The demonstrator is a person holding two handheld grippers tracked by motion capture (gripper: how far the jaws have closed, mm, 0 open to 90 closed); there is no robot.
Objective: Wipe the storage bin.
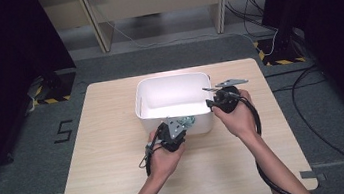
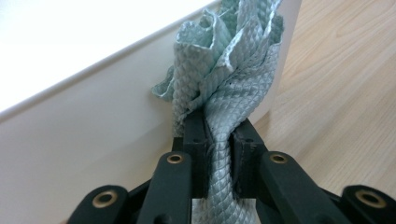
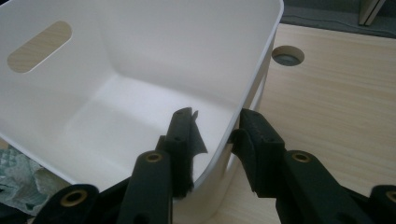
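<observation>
The left gripper (image 2: 218,154) is clenched on a pale green, diamond-textured cloth (image 2: 233,88), bunched into a twisted rope that runs down between its two black jaws and fans out in crumpled folds just beyond their tips. That fan lies against the outer wall of the white, rounded-corner plastic bin (image 2: 93,135), right below its rim (whether any of the fabric has crossed over the rim is hard to tell from the left gripper view).

The right gripper (image 3: 212,133) straddles the bin's wall near a corner: one jaw sits inside the bin (image 3: 140,70), the other outside, with the rim between them. The pads seem to rest on or close to the wall, so I read it as a steadying hold, though a firm pinch is not certain. The bin's floor looks bare.

Risks, as I judge them: the cloth is gripped low on a twisted bundle, so its loose top could catch on the rim or drag down the outside rather than dropping in. Pushing the cloth against the wall could slide or tip the light bin on the pale wooden table (image 1: 116,149), especially if the right jaws are not truly holding. A snagged fold could also pull partly free of the left jaws.
</observation>
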